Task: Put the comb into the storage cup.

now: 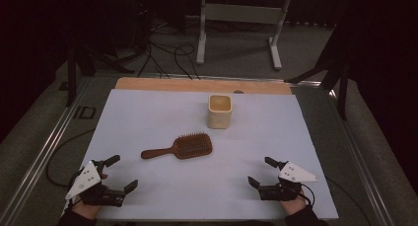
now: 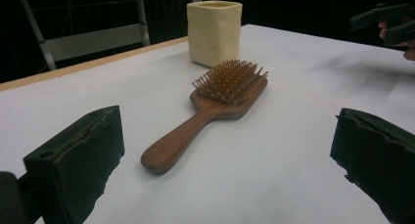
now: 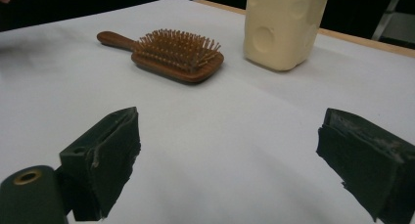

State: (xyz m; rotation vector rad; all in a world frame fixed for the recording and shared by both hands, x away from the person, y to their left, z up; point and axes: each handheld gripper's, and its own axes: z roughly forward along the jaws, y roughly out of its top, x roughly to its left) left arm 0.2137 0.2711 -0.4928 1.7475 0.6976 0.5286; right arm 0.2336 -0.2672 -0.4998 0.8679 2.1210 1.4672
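Resting near the front edge of the white-covered bench (image 1: 148, 112), two hand-held grippers lay with their jaws spread wide and nothing between them. The left gripper (image 1: 120, 174) sat close to the front left corner, its grey three-cornered plate tilted up over the person's hand. The right gripper (image 1: 260, 171) sat toward the front right corner, well apart from its partner, jaws pointing inward across the sheet. Both were clear of every object on the bench.

Farther in, about midway between the front and back edges and slightly left of centre, a wooden hairbrush (image 1: 180, 147) lay flat with its bristles facing up. Its handle pointed toward the left edge and its broad head toward the right. In the left gripper view the hairbrush (image 2: 210, 106) lay framed between the open jaws, handle end nearest. The right gripper view showed the brush (image 3: 171, 53) from its other side, handle pointing away.

Beyond the brush, toward the back edge, a cream, square-mouthed cup (image 1: 219, 111) stood upright, near the brush head but not touching it. A strip of bare wood ran along the back edge behind it.
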